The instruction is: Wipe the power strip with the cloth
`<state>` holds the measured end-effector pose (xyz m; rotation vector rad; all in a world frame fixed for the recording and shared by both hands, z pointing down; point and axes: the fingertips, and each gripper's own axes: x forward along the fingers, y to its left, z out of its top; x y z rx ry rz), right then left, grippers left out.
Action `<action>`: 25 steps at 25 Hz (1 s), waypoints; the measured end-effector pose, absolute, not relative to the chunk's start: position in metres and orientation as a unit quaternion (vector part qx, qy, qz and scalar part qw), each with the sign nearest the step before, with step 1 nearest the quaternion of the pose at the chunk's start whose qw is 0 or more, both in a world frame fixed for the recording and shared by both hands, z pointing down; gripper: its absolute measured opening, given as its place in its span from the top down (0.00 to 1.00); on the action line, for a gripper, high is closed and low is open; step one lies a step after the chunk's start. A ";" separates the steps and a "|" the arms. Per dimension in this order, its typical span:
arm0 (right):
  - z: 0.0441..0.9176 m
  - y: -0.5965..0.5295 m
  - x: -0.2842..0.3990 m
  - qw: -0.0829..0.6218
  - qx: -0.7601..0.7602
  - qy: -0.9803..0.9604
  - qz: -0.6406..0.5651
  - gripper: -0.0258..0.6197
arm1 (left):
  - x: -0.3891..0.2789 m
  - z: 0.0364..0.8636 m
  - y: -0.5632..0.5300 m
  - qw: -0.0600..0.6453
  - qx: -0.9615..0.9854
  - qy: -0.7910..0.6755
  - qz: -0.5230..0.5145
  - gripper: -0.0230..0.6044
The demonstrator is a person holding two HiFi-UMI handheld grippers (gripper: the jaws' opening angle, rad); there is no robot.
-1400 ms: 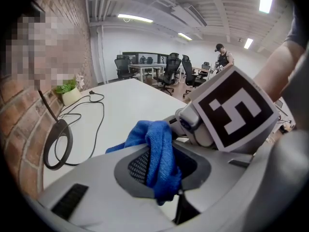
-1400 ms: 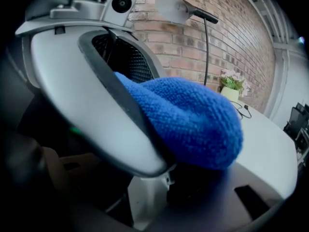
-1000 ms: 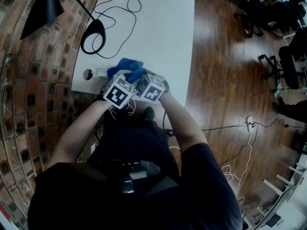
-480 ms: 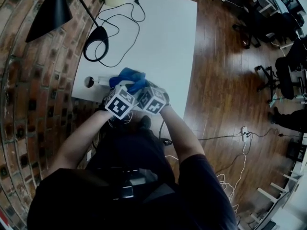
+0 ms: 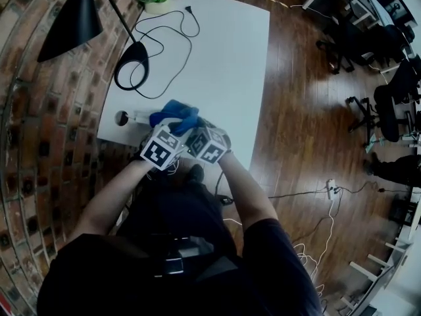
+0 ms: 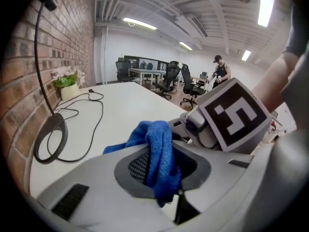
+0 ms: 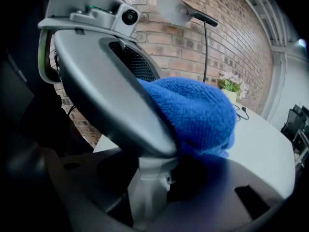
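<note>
Step in hand: wiping. Left gripper [image 6: 160,177] was clamped on cloth [image 6: 157,146], bunched over power strip [image 5: 139,116] at desk's [image 5: 223,58] near-left corner. Right gripper [image 7: 159,178] apparently pinched the strip's end. Next move called for firm strokes along the strip.

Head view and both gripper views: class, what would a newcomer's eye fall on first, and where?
The bright blue cloth, pinched in the left gripper at the white table's near edge, stands out first. Beside it the right gripper holds the white power strip, and both grippers' black-and-white marker cubes crowd together. Further back, a black lamp and a looping black cable sit by the brick wall.
</note>
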<state>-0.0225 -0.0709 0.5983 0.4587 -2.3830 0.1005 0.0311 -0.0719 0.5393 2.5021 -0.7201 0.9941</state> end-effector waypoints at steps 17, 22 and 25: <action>0.596 -0.069 -0.024 0.345 0.173 -0.921 0.045 0.70 | 0.007 0.535 -0.082 0.157 0.885 -0.273 0.344 0.84; 0.600 -0.074 -0.021 0.348 0.178 -0.920 0.037 0.70 | -0.010 0.543 -0.092 0.145 0.883 -0.292 0.337 0.84; 0.601 -0.072 -0.023 0.346 0.176 -0.921 0.039 0.70 | -0.023 0.547 -0.093 0.158 0.879 -0.301 0.333 0.84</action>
